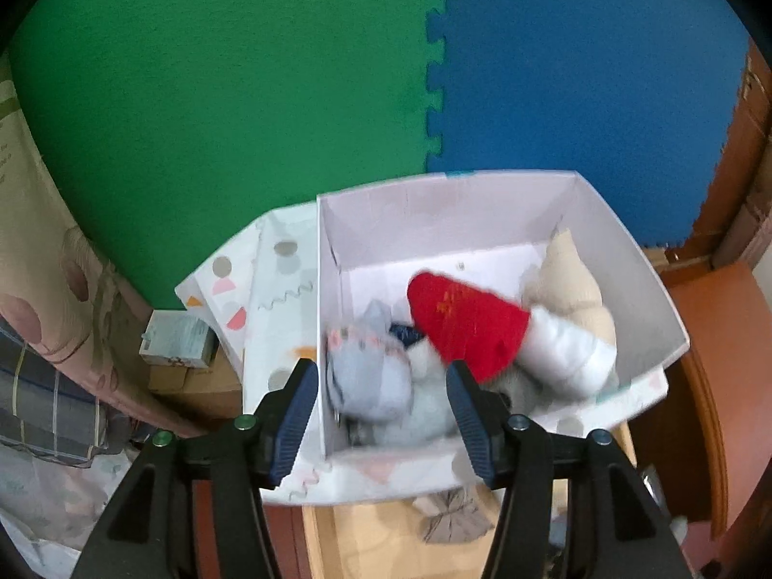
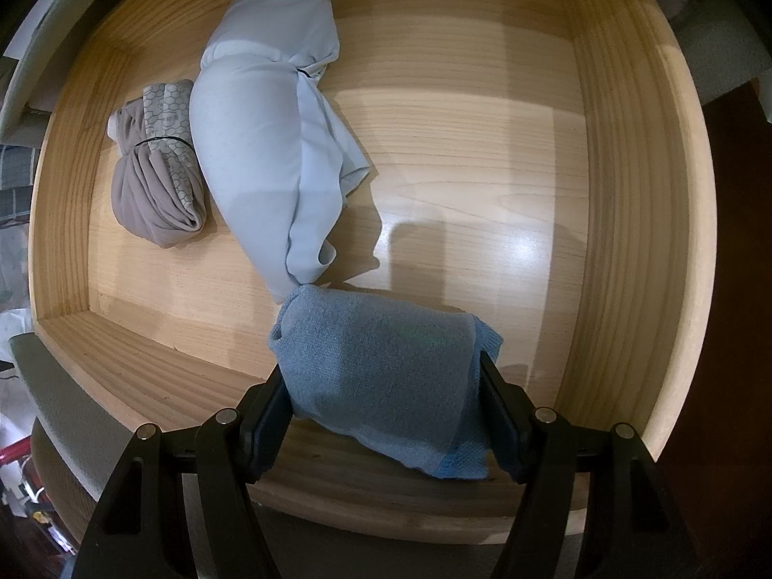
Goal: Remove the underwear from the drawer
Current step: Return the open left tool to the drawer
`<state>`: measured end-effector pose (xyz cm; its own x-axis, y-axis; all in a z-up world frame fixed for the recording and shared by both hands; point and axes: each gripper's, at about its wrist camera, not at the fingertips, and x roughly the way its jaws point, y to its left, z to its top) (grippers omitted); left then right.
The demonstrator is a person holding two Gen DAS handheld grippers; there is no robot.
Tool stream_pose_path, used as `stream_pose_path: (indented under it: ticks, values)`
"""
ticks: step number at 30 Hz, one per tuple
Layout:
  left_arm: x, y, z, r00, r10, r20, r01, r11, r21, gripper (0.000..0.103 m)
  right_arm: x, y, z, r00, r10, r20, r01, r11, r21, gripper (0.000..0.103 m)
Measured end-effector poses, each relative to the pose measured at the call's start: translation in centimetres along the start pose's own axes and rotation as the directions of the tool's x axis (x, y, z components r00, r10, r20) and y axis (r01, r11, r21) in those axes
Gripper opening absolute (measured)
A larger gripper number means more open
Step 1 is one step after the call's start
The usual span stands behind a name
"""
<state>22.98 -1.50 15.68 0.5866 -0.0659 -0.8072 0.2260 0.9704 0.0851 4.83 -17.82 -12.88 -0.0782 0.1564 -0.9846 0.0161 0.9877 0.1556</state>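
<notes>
While the right gripper [image 2: 386,415] points down into the wooden drawer [image 2: 627,241], its jaws are clamped on a rolled blue cloth bundle [image 2: 381,366], pads pressed on both ends, so this looks like the pick step for 1 more piece of underwear. Next move, I'd judge: lift it straight up clear of the drawer wall w/o loosening, then carry it over to the white box [image 1: 482,212].

The left gripper [image 1: 381,415] hangs over that box, jaws part open, nothing between the pads; it looks like it's just let something go there, tho that's a guess.

Drawer contents: 2 more bundles besides the blue one, a long pale blue roll [image 2: 270,144] lying diagonal, its tip touching the blue bundle, and a small grey-brown roll [image 2: 154,178] w/ a patterned band just beside it on the left. Rest of the drawer floor is bare wood.

Box contents: a red piece [image 1: 463,323], a cream roll [image 1: 574,284], a white roll [image 1: 569,347], and pale blue-grey pieces [image 1: 371,376] near the front; blurred, so exact count is unclear.
</notes>
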Motion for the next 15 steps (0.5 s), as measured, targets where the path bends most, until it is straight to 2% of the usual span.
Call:
stream_pose_path:
  ticks: [8,15]
  values:
    - [0.6,0.6,-7.0,0.997,0.012,-0.071,-0.011,1.0,0.01,0.057,-0.1,0.2,0.0,1.0,-0.011,0.0,0.011,1.0,-0.003,0.066]
    - [3.4,0.7,-14.6,0.987,0.048,-0.153,-0.049,0.999,-0.003,0.057,-0.5,0.6,-0.3,0.999,-0.029,0.014,0.029,1.0,-0.008,0.064]
